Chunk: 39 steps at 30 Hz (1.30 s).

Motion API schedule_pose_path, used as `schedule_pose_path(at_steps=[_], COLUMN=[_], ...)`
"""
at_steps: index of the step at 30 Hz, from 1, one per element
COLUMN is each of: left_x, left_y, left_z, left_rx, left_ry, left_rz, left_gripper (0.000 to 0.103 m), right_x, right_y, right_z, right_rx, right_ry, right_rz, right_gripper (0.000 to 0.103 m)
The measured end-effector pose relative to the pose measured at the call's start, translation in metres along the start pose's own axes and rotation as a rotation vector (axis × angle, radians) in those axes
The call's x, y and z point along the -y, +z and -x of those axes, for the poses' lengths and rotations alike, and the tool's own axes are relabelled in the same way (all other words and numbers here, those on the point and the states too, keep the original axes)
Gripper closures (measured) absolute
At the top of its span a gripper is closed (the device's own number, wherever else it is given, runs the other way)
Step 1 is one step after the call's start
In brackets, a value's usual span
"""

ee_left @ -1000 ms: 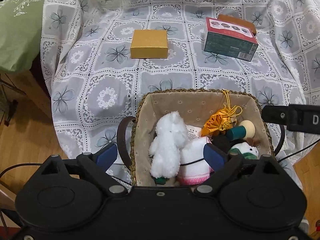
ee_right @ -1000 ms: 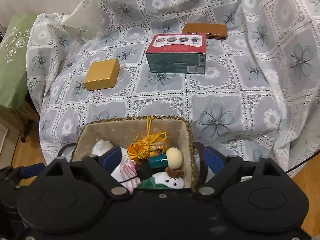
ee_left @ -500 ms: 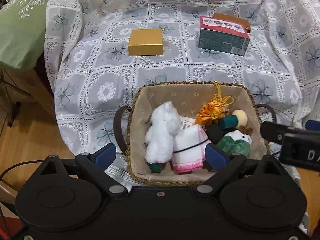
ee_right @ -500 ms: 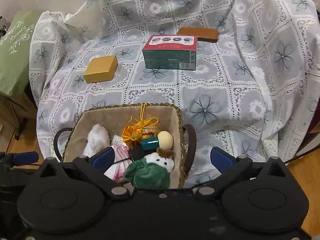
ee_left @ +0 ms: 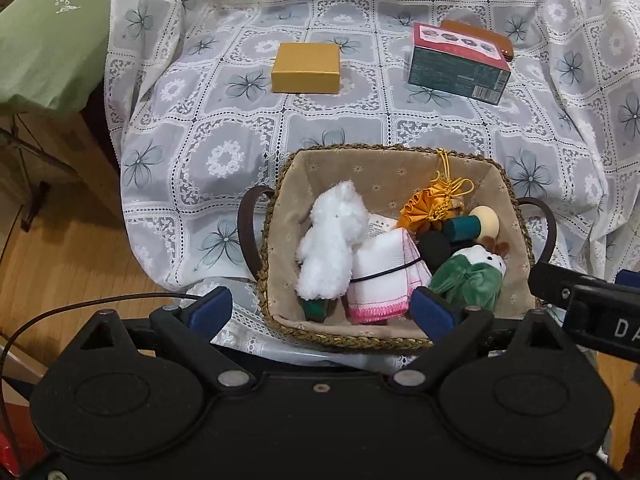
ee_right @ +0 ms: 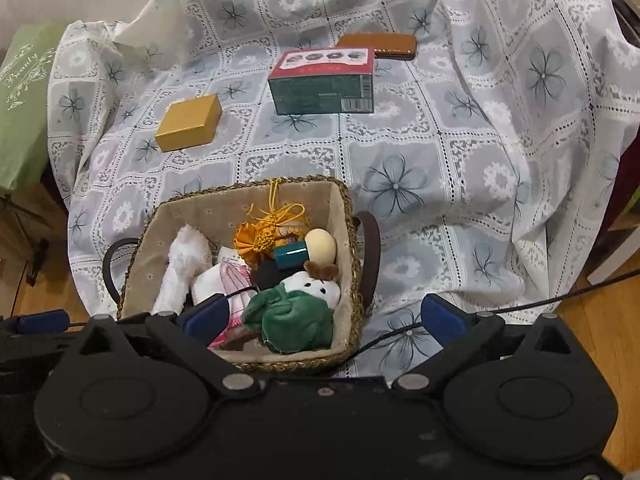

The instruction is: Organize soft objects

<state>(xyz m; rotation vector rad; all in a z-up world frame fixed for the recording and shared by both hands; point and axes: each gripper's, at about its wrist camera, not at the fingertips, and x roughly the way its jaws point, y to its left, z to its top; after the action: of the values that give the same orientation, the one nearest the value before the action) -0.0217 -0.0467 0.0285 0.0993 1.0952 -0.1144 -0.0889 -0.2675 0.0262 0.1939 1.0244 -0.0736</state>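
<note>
With both tools released, the light, squashy green-and-white plush toy (ee_right: 294, 312) at lower centre would take a pinch anywhere across its body.

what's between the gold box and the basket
Only bare lace cloth lies between the gold box and the basket; both wrist views show it.

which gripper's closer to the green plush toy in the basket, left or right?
Right. The right gripper is open with the green plush toy just ahead between its fingers. The left gripper is open over the white plush; the green toy lies past its right finger.
</note>
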Motion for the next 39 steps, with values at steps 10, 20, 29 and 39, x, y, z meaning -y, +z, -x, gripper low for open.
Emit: schedule_pose_path(at_steps=[10,20,29,39], left_x=[-0.0009,-0.0042,-0.0056,-0.0046], left_y=[-0.0044,-0.0060,-0.0068,-0.0069], left_z=[-0.0040,-0.0040,-0.0056,-0.0079], left_rx=[-0.028,-0.029,-0.032,-0.046], left_ry=[-0.013,-0.009,-0.006,-0.002], left_rz=[-0.006,0.000,0.001,0.007], left_gripper=[0.011,0.011,0.011,0.011], right_x=[-0.0027,-0.0029,-0.0033,-0.0048], right_y=[-0.0021,-0.0022,-0.0021,-0.0012], right_z=[-0.0011,-0.0027,-0.0037,-0.0054], right_rx=[-0.013,-0.025,-0.033,-0.040], right_ry=[-0.014,-0.011,-0.010,-0.013], right_rz=[0.012,0.019,0.024,0.032], right_gripper=[0.000,0.000,0.000,0.000])
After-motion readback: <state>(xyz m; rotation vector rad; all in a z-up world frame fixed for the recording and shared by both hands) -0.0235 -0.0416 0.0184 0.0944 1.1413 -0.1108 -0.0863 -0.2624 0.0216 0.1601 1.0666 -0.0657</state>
